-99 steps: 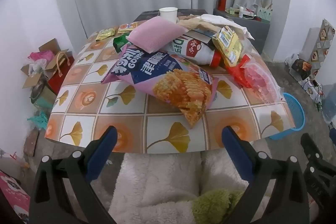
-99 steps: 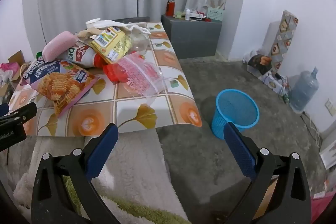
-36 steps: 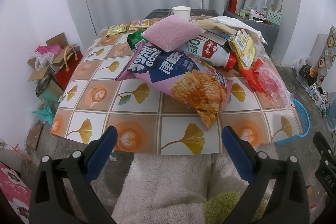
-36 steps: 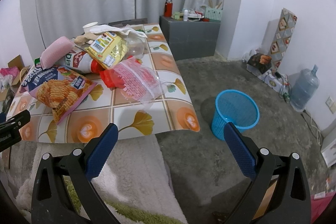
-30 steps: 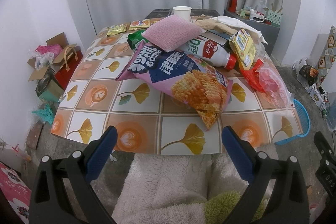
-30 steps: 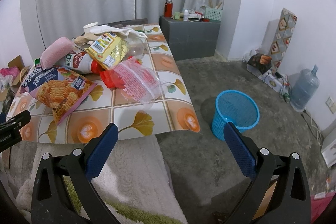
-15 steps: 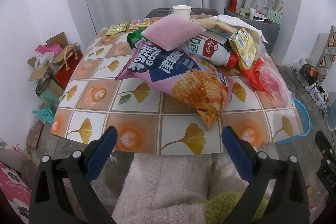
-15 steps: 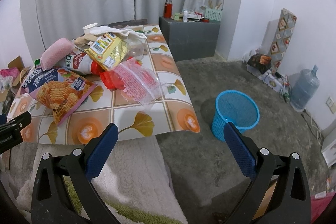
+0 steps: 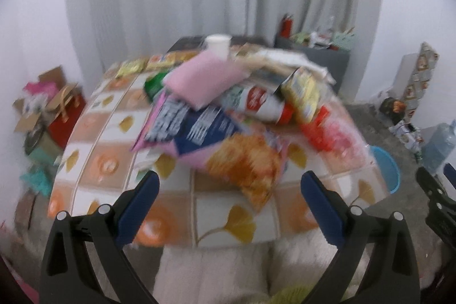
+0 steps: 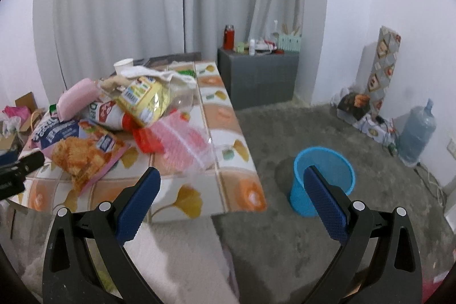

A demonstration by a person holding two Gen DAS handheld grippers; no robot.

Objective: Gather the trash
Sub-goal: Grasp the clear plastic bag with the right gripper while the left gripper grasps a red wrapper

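My left gripper (image 9: 228, 190) has black plastic arms shaped like open triangles, each fixed with two silver screws, and blue textured pads (image 9: 136, 207) on the fingers. My right gripper (image 10: 229, 190) looks the same: black frame, silver screws, blue dimpled pads (image 10: 325, 207).

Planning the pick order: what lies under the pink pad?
The pink pad rests on the chip bag and a bottle; green packaging peeks out. Anything deeper is hidden.

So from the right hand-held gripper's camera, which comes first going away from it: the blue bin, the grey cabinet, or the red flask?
1. Blue bin: on the floor, just past the right hand-held gripper.
2. Grey cabinet: by the curtain.
3. Red flask: on the cabinet's back-left corner.
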